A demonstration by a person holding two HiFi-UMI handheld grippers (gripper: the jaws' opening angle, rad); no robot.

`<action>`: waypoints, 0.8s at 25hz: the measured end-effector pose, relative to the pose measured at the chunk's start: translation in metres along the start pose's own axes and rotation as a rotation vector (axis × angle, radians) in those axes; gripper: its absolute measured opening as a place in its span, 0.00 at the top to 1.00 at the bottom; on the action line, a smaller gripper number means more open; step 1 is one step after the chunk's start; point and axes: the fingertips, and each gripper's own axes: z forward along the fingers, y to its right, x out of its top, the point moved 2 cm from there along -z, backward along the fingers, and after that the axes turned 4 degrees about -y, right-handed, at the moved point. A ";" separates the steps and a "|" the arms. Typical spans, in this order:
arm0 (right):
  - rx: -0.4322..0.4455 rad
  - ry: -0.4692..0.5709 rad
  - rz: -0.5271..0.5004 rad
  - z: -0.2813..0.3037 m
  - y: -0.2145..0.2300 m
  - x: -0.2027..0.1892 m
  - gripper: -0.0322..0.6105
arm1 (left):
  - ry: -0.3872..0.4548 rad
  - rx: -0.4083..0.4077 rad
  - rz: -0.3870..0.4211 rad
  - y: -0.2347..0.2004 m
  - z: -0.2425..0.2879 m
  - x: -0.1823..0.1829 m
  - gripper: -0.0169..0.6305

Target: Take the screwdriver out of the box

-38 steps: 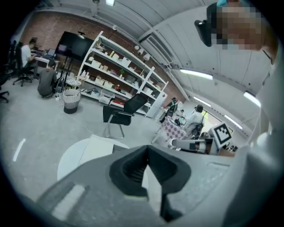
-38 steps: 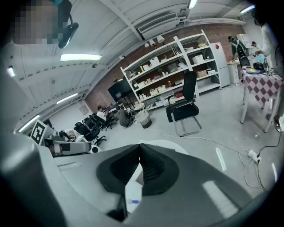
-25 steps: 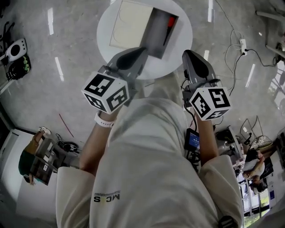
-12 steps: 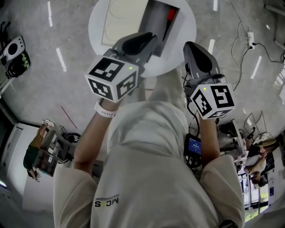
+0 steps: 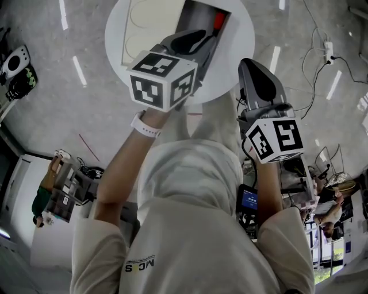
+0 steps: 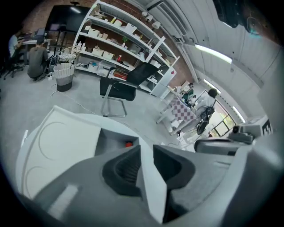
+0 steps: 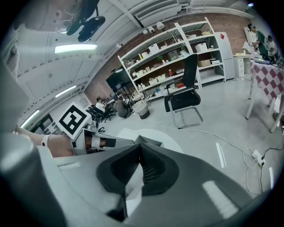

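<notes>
An open white box [image 5: 150,23] lies on the round white table [image 5: 241,40]. Its lid is folded out to the left and its grey tray [image 5: 198,17] is to the right. The screwdriver's red handle [image 5: 219,21] shows at the tray's far end, and again as a red spot [image 6: 128,144] in the left gripper view. My left gripper [image 5: 201,39] hovers over the tray's near part, angled down at it. Its jaws [image 6: 146,150] are opening, with nothing between them. My right gripper [image 5: 248,63] hangs at the table's right edge, its jaws [image 7: 140,148] shut and empty.
Beyond the table stand a black office chair [image 6: 126,86] and long shelves of boxes [image 6: 120,31]. Cables and a power strip [image 5: 329,49] lie on the grey floor to the right. People sit at desks at the room's edges.
My left gripper has moved forward from the table's near edge to over the box's tray. The right gripper has only crept slightly toward the table.
</notes>
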 end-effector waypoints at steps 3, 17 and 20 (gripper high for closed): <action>-0.001 -0.012 0.016 0.005 0.013 -0.003 0.95 | -0.027 -0.012 -0.031 -0.010 0.021 -0.004 0.81; -0.004 -0.059 0.056 0.033 0.047 -0.009 0.95 | -0.108 0.041 -0.071 -0.056 0.080 -0.010 0.79; -0.003 -0.063 0.073 0.037 0.049 -0.010 0.95 | -0.132 0.037 -0.067 -0.059 0.090 -0.010 0.79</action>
